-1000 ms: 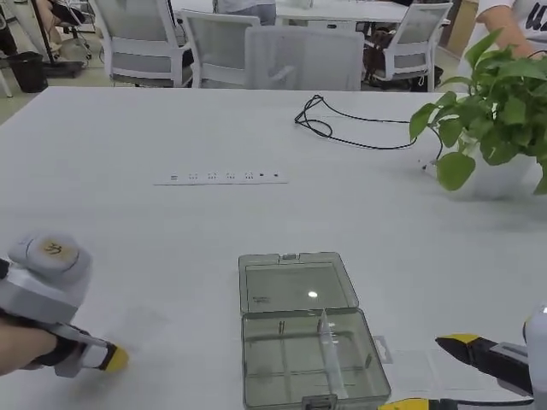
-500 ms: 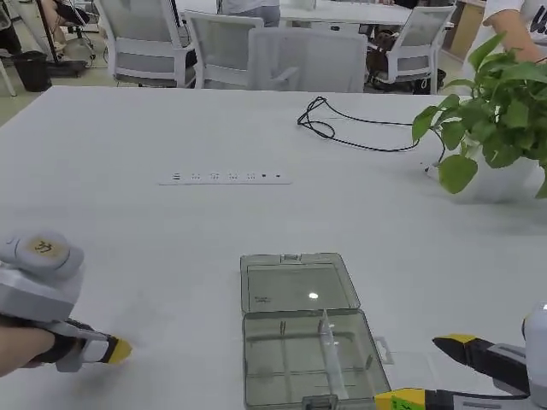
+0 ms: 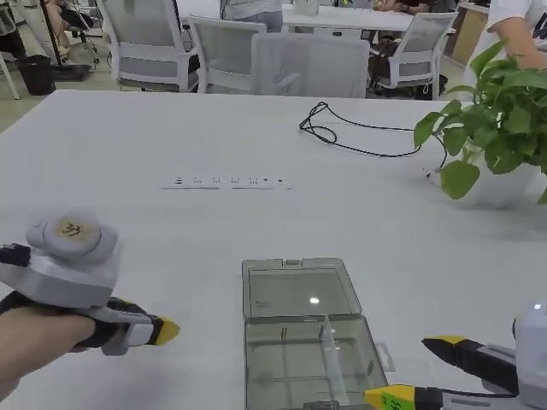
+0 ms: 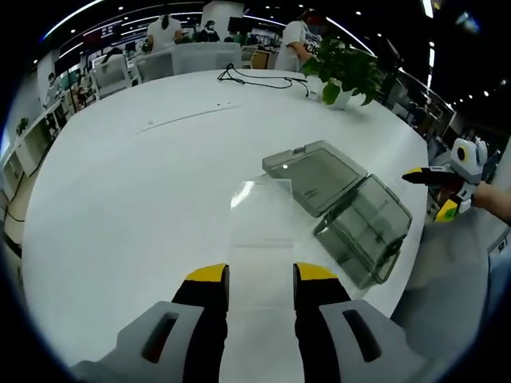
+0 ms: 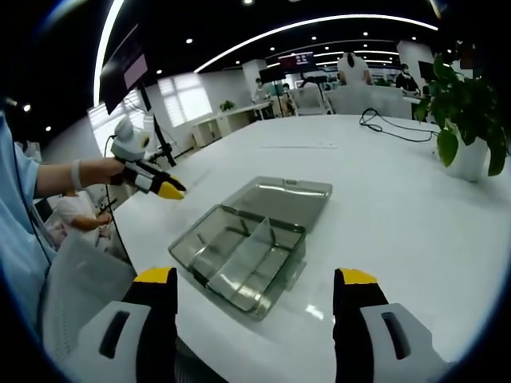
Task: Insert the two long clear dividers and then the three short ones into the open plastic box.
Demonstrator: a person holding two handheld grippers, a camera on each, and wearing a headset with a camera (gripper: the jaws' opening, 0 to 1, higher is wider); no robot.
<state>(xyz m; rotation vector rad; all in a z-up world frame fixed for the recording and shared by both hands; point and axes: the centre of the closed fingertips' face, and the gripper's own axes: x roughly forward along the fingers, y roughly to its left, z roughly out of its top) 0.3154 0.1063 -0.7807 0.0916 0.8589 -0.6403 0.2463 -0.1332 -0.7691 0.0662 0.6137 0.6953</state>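
The open smoky plastic box (image 3: 291, 363) lies near the table's front edge with its lid (image 3: 299, 292) folded back flat. One clear divider (image 3: 330, 352) stands upright inside it, also seen as a wall across the box (image 5: 239, 255) in the right gripper view. My left gripper (image 3: 167, 331) hovers left of the box. In the left gripper view it (image 4: 260, 275) is shut on a clear divider (image 4: 259, 211) that sticks out forward toward the box (image 4: 363, 227). My right gripper (image 3: 408, 371) is just right of the box, and its jaws stand wide open (image 5: 255, 279) with nothing between them.
A potted plant (image 3: 491, 128) stands at the back right, with a black cable (image 3: 342, 132) beside it. A flush socket strip (image 3: 226, 182) sits mid-table. Faint clear pieces (image 3: 420, 369) seem to lie right of the box. Chairs line the far edge.
My left gripper has risen and moved right toward the box. The right gripper has barely shifted. The view has tilted slightly.
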